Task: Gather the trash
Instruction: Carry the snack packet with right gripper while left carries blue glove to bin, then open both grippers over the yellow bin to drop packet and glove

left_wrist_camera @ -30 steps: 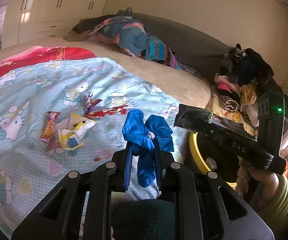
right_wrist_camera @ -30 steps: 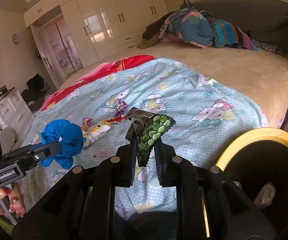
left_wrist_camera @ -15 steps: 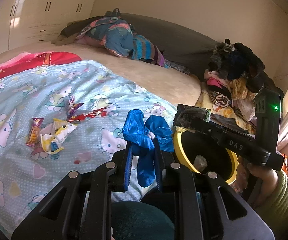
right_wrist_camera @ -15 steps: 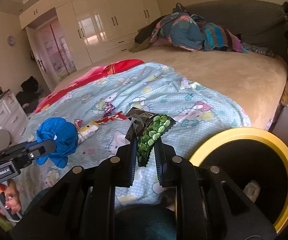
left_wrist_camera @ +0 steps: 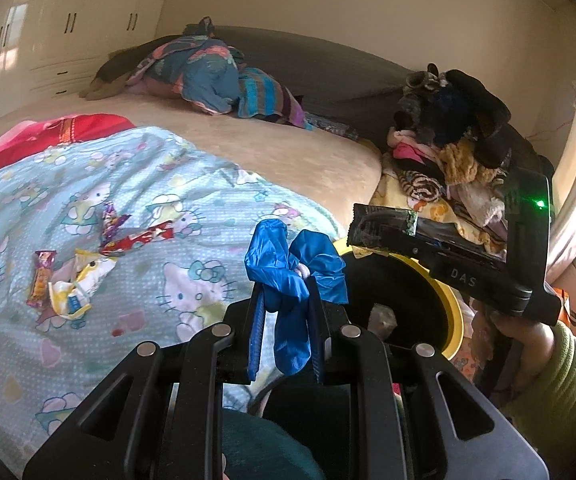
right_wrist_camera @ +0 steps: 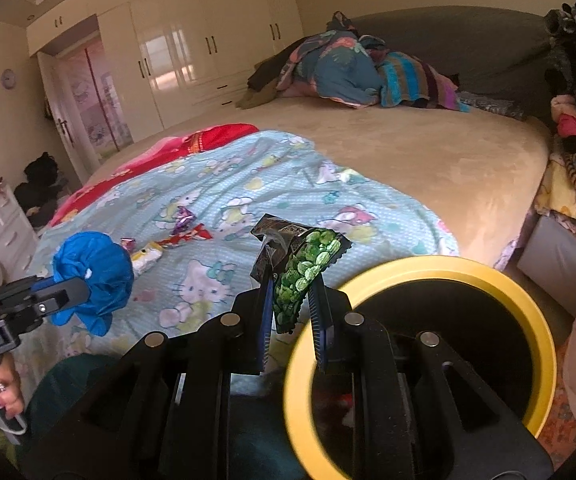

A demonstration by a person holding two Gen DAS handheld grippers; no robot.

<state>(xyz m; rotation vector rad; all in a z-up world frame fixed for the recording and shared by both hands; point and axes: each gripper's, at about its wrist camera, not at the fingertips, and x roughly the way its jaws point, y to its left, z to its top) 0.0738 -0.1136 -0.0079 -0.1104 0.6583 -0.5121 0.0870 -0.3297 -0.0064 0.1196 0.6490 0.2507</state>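
Observation:
My left gripper (left_wrist_camera: 285, 300) is shut on a crumpled blue plastic cover (left_wrist_camera: 294, 276), held over the bed's near corner; from the right wrist view this blue plastic cover (right_wrist_camera: 93, 280) sits at the left. My right gripper (right_wrist_camera: 290, 296) is shut on a black snack wrapper with green peas (right_wrist_camera: 302, 272), just left of the rim of the yellow-rimmed black bin (right_wrist_camera: 428, 268). In the left wrist view the same snack wrapper (left_wrist_camera: 382, 226) hangs over the bin (left_wrist_camera: 454, 312). Several candy wrappers (left_wrist_camera: 75, 276) lie on the light blue cartoon blanket (left_wrist_camera: 135, 184).
A pile of folded bedding (right_wrist_camera: 352, 72) lies at the far side of the beige bed (right_wrist_camera: 428, 152). Clothes are heaped on a stand (left_wrist_camera: 448, 148) right of the bed. White wardrobes (right_wrist_camera: 191, 40) line the far wall. A little trash lies in the bin's bottom.
Both grippers have moved to the right with their loads, toward the bin. The bin now fills more of the right wrist view, and the wrappers on the blanket have slid left.

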